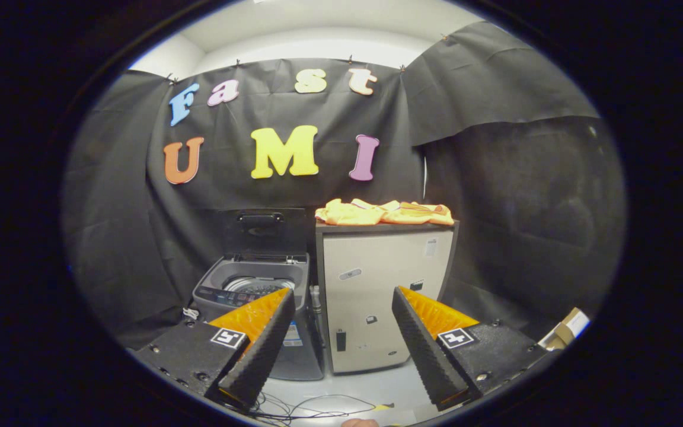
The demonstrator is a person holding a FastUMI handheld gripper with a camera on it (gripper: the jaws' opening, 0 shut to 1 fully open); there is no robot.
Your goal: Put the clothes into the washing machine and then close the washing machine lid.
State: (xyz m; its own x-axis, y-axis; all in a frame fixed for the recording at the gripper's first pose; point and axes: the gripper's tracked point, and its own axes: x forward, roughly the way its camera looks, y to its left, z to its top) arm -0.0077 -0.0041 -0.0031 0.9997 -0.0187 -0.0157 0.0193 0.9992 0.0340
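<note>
An orange garment [384,213] lies folded flat on top of a beige cabinet [383,296]. Left of the cabinet stands a grey top-loading washing machine [252,284] with its dark lid [261,228] raised upright against the wall, so the drum opening shows. My gripper [341,296] is open, its two black and orange fingers spread wide with nothing between them. It is well short of both the cabinet and the machine, and the cabinet front appears in the gap between the fingers.
Loose cables [312,409] trail over the pale floor just under the fingers. A cardboard box [564,329] sits on the floor off to the right. Black cloth walls close in the booth behind and on both sides.
</note>
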